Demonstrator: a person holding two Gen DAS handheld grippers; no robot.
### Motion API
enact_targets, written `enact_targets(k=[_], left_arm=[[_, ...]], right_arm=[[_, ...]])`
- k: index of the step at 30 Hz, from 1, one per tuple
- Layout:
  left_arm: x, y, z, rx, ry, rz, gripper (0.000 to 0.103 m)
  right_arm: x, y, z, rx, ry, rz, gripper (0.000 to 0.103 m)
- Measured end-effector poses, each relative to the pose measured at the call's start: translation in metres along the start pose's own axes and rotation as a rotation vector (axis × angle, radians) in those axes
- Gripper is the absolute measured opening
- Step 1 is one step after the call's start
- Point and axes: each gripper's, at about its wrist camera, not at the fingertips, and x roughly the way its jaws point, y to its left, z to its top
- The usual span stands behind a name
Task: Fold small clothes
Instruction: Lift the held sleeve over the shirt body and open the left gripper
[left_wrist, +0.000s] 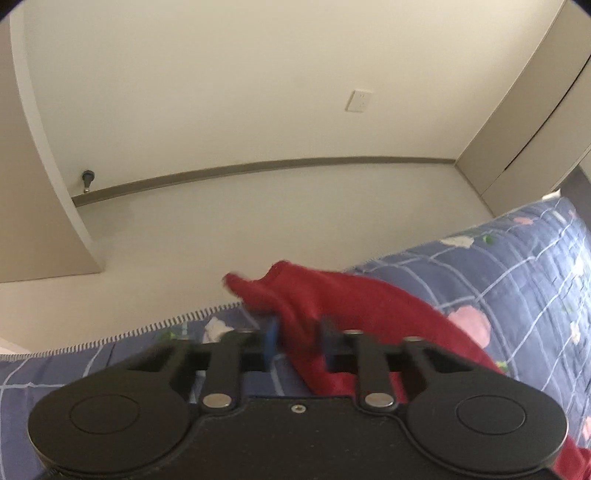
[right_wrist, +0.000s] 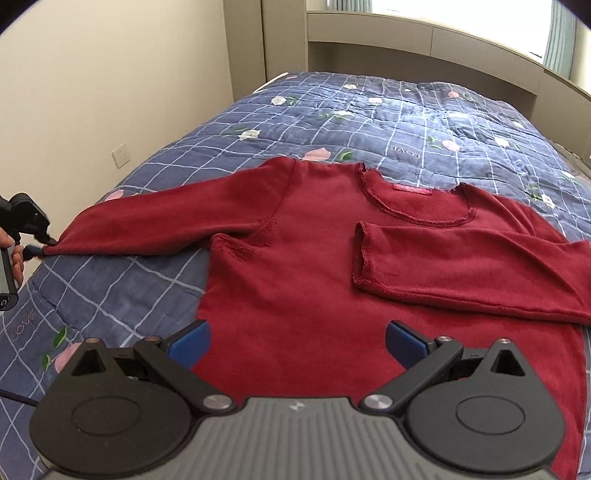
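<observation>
Two grippers on the go here. Nearest to me, my right gripper (right_wrist: 297, 341) hangs over the lower body of the red sweater (right_wrist: 295, 266), blue pads spread wide with nothing pinched between them. My left gripper (left_wrist: 297, 341) is pinched down on the cuff of the sweater's left sleeve (left_wrist: 332, 295); from the right wrist view you can see it at the near-left edge of the bed, clamping the very tip of that sleeve (right_wrist: 147, 225), which runs out straight from the shoulder.

Sweater lies flat, front up, on the blue checked quilt (right_wrist: 369, 122), neckline pointing away from me with a pink label (right_wrist: 412, 190) inside the collar. Its other sleeve (right_wrist: 461, 269) is already folded across the chest, cuff ending near the middle.

Further out it's just quilt, then a beige headboard shelf (right_wrist: 424, 40) and a bright window. No boxes or baskets showing anywhere. Left wrist view past the bed edge: pale floor, wall, a wall socket (left_wrist: 358, 100).
</observation>
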Motion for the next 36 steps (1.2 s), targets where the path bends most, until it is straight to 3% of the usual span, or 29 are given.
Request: enact_targets(k=[6,11,16,20,28,32,36], left_arm=[[-0.020,-0.011,0.002,0.008,-0.097,-0.055,0.009],[-0.057,-0.043,0.001,0.144,-0.245,-0.145,0.009],[-0.101,-0.093,-0.006,0.314,-0.357,-0.336,0.009],[-0.139,-0.140,-0.028,0.436,-0.394,-0.492,0.009],[-0.193,-0.230,-0.120,0.597,-0.360,-0.736,0.009],[-0.199,-0.265,-0.189,0.693,-0.309,-0.796,0.009],[-0.193,-0.286,-0.263,0.836,-0.227,-0.804,0.009]], right_arm=[[-0.005,-0.008,-0.005,0.036,0.000,-0.013,0.103],[-0.013,-0.020,-0.006,0.061,-0.017,-0.020,0.103],[-0.022,-0.037,-0.005,0.088,-0.041,-0.037,0.103],[-0.030,-0.058,-0.004,0.106,-0.069,-0.067,0.103],[-0.048,-0.124,-0.006,0.120,-0.117,-0.154,0.103],[-0.054,-0.160,-0.015,0.136,-0.120,-0.194,0.103],[-0.056,-0.192,-0.028,0.155,-0.105,-0.216,0.103]])
